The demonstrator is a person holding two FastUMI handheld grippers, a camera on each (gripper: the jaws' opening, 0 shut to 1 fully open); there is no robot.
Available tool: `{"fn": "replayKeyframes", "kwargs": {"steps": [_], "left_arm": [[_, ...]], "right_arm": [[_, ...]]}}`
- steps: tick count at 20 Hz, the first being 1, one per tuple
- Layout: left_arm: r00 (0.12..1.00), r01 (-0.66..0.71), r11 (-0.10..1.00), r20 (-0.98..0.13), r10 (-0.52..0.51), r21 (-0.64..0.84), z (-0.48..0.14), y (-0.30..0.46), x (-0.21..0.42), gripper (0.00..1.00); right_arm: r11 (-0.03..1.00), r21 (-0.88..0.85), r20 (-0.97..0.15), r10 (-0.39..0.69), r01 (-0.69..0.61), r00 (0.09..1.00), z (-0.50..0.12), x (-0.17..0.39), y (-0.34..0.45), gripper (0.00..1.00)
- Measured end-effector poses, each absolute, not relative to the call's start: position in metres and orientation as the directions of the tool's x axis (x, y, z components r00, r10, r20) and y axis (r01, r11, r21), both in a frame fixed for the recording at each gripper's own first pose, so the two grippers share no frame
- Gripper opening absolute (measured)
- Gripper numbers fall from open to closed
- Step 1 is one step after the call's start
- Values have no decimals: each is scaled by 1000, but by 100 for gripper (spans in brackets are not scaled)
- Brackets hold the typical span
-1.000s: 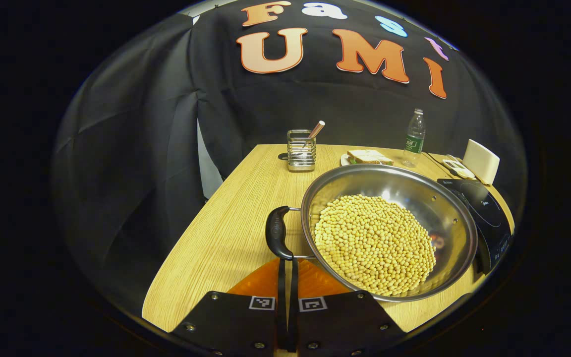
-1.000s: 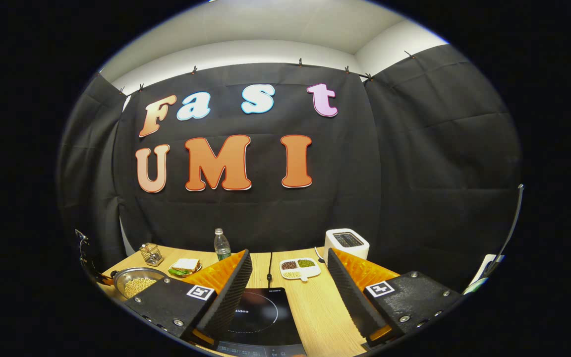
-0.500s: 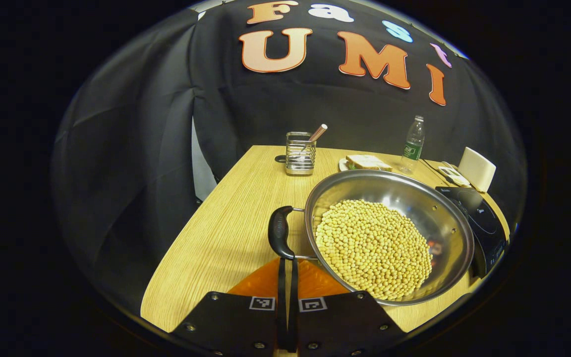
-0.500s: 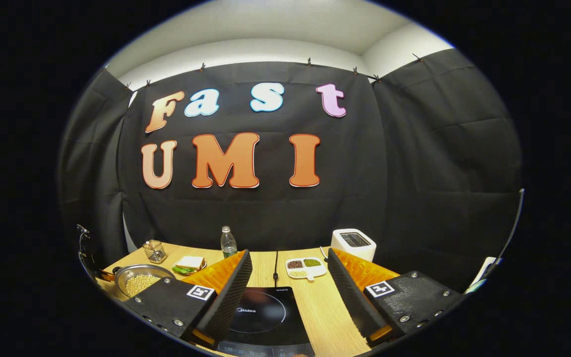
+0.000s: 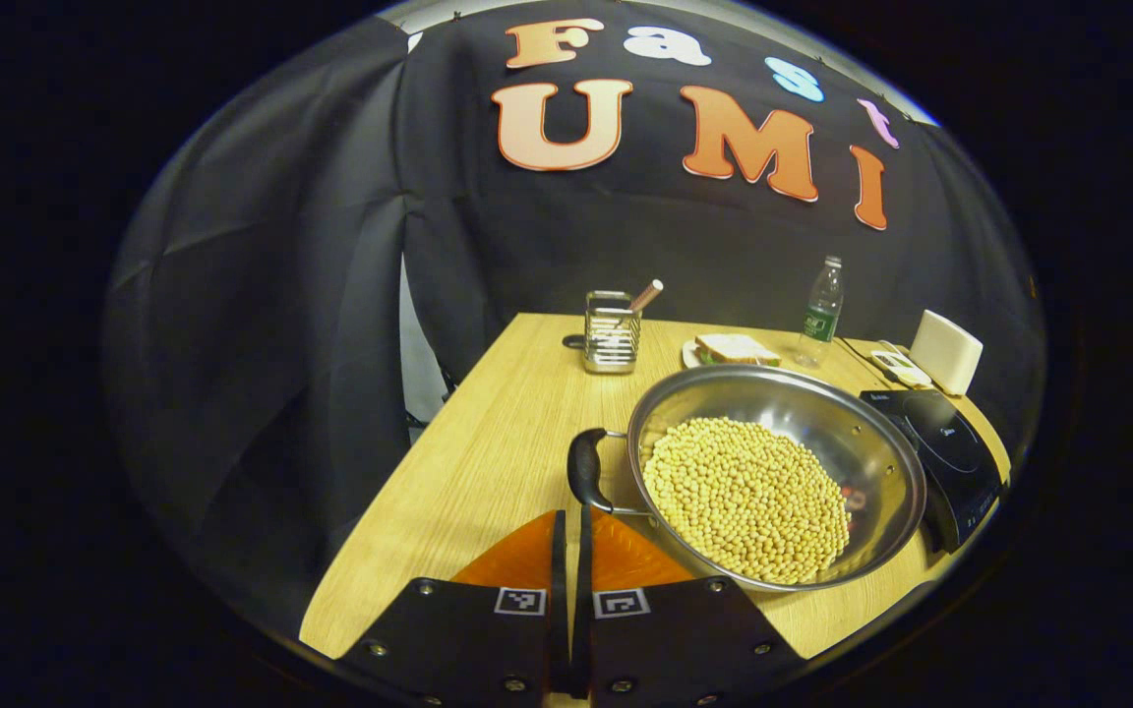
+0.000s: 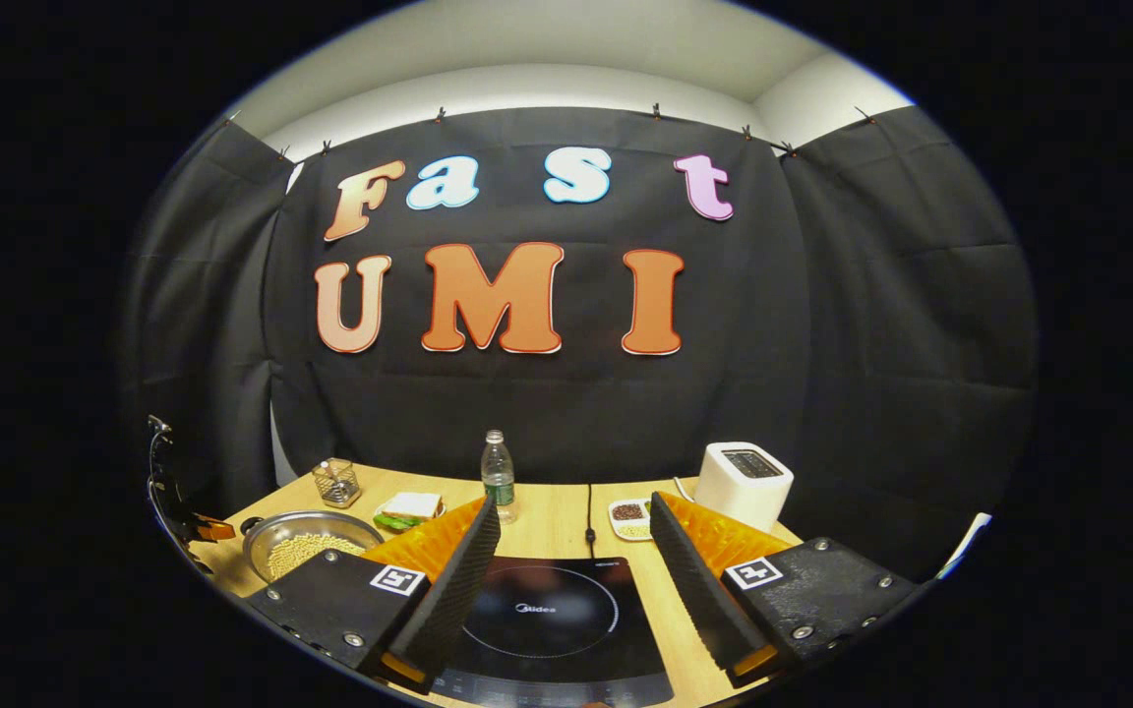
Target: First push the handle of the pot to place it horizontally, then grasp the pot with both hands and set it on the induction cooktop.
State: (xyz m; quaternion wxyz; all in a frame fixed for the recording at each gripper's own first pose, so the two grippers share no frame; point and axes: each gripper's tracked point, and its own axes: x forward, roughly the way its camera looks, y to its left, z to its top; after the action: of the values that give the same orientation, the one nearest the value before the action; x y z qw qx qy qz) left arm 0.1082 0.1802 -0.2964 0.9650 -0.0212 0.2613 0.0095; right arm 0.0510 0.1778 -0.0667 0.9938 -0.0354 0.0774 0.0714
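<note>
Shiny steel pot of yellow beans [image 5: 778, 477] not on the black induction cooktop [image 6: 547, 619] yet; left gripper [image 5: 571, 526] clenched empty beside its black handle [image 5: 586, 470], right gripper [image 6: 571, 565] spread wide, so grasp and lift remain

Steel pot [image 5: 881, 462] of soybeans on table, black handle [image 5: 582, 470]; black cooktop [image 5: 950, 454] just beside.

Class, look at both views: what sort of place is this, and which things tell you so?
Probably a mock kitchen set up in a cloth-walled booth. A wooden table carries a pot of beans, an induction cooktop and a toaster.
</note>
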Motion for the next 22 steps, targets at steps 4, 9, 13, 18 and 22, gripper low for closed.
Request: {"fn": "replayKeyframes", "kwargs": {"steps": [4, 9, 13, 18, 22], "left_arm": [[892, -29, 1000, -452, 21, -10, -277, 183, 112, 2], [913, 10, 999, -408, -28, -46, -271, 167, 124, 21], [926, 54, 997, -370, -73, -61, -265, 155, 135, 47], [923, 59, 993, -372, -95, -107, -281, 152, 149, 76], [898, 37, 994, -434, -77, -98, -307, 160, 158, 76]], "right_arm": [[983, -36, -169, 172, -181, 970, -74, 56, 213, 95], [969, 38, -251, 245, -243, 936, -116, 59, 274, 95], [973, 43, -308, 230, -229, 923, -160, 71, 310, 95], [976, 33, -426, 208, -215, 881, -236, 80, 355, 96], [980, -11, -488, 169, -200, 856, -278, 90, 374, 96]]}}
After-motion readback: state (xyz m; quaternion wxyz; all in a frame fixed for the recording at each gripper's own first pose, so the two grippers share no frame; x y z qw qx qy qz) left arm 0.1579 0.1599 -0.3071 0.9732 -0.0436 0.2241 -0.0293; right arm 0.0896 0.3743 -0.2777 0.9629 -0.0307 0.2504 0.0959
